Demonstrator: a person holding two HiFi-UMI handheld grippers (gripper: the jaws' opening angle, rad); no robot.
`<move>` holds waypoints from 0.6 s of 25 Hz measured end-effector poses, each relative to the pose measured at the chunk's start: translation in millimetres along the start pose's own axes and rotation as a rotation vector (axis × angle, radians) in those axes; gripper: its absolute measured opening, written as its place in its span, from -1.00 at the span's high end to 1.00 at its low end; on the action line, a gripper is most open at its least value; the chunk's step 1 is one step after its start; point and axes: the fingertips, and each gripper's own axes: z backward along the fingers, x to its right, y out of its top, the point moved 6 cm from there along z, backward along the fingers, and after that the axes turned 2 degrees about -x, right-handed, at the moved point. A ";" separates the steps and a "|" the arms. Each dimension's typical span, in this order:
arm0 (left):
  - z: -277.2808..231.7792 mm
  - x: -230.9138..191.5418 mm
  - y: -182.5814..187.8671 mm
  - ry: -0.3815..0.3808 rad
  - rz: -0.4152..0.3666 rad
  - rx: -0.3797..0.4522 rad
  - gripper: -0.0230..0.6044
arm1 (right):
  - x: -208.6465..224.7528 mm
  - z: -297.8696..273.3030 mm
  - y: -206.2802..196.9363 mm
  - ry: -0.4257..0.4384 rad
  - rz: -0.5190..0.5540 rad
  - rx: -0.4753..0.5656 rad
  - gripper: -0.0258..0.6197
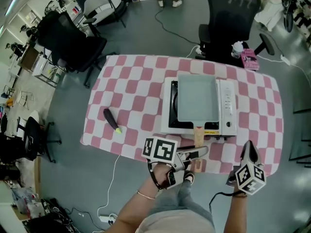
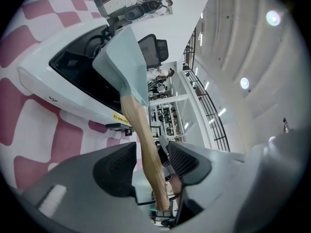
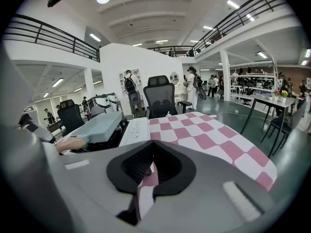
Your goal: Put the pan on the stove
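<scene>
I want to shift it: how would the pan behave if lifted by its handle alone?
The pan is a wide rectangle with one slim wooden handle at its near edge, so it would likely sag away and twist. The handle looks smooth, so it may slip in the jaws.

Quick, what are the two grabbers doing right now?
Left gripper: open, pan handle between its jaws, not squeezed.
Right gripper: shut, empty.
</scene>
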 end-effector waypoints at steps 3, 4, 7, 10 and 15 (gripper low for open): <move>16.0 4.0 1.6 0.033 -0.019 0.038 0.26 | -6.6 2.2 5.8 0.017 0.002 0.017 0.89; 21.2 5.2 1.9 0.046 -0.029 0.050 0.26 | -8.7 2.5 7.3 0.024 0.002 0.024 0.89; 38.3 12.5 1.6 0.068 -0.063 0.090 0.25 | -14.7 6.7 11.4 0.040 0.004 0.042 0.89; 61.1 25.4 4.5 0.109 -0.120 0.162 0.25 | -21.8 13.5 18.7 0.055 0.010 0.062 0.89; 104.7 50.0 16.7 0.290 -0.315 0.374 0.36 | -34.0 25.8 40.2 0.090 0.032 0.118 0.89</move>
